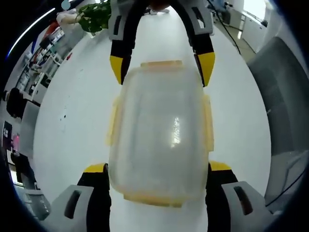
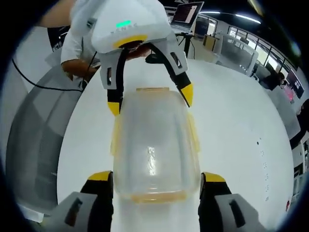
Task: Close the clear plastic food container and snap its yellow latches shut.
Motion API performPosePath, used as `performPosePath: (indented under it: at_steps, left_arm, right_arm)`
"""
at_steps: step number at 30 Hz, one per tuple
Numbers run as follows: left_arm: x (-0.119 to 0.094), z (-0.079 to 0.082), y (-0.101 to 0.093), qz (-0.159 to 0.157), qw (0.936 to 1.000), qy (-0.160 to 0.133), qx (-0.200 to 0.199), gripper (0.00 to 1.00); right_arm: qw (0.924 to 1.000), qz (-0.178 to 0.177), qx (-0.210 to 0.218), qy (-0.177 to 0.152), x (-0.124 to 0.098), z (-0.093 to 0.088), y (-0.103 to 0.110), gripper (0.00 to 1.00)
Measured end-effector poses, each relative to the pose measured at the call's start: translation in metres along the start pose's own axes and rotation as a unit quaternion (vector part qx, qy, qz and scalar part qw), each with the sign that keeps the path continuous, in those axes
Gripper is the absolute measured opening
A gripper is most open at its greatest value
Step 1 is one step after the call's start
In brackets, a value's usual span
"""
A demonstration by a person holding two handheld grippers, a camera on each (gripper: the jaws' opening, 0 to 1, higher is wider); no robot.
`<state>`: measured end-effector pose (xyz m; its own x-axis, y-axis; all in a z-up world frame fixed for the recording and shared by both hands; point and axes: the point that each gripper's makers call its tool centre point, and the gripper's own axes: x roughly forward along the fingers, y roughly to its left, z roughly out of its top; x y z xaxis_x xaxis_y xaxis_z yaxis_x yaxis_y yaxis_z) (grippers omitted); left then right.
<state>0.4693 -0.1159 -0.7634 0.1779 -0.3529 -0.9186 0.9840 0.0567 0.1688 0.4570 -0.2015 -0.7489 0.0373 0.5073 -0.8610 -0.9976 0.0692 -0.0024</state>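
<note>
- The container (image 1: 159,145) sits on the white table (image 1: 72,121), lid on, a clear tub with yellow latches on all four sides.
- In the left gripper view, the left gripper (image 1: 158,168) has its jaws spread wide, one on each side of the container's near end; whether the yellow tips press the walls I cannot tell.
- The right gripper (image 1: 161,67) comes in from the far side of that view, jaws also wide apart and straddling the container's far end by its end latch (image 1: 161,63).
- The right gripper view gives the mirror picture: the right gripper (image 2: 157,177) flanks the near end, the left gripper (image 2: 149,99) the far end (a green light glows on its white body).
- The side latches (image 1: 208,121) look to lie flat against the walls, but the clear plastic blurs the detail.
- A person's hand (image 2: 140,50) shows behind the left gripper.
- A laptop (image 2: 187,13) stands on the table's far edge.
</note>
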Motion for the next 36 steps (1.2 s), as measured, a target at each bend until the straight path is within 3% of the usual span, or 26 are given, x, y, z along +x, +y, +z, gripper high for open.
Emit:
performPosePath:
  at_steps: [20, 36]
  left_arm:
    - [0.008, 0.001, 0.031, 0.01, 0.9999, -0.01, 0.006, 0.8]
    - [0.008, -0.001, 0.037, 0.014, 0.9998, -0.01, 0.003, 0.8]
  right_arm:
    - [1.0, -0.004, 0.006, 0.005, 0.001, 0.001, -0.029, 0.72]
    - [0.9999, 0.0, 0.001, 0.012, 0.003, 0.003, -0.036, 0.72]
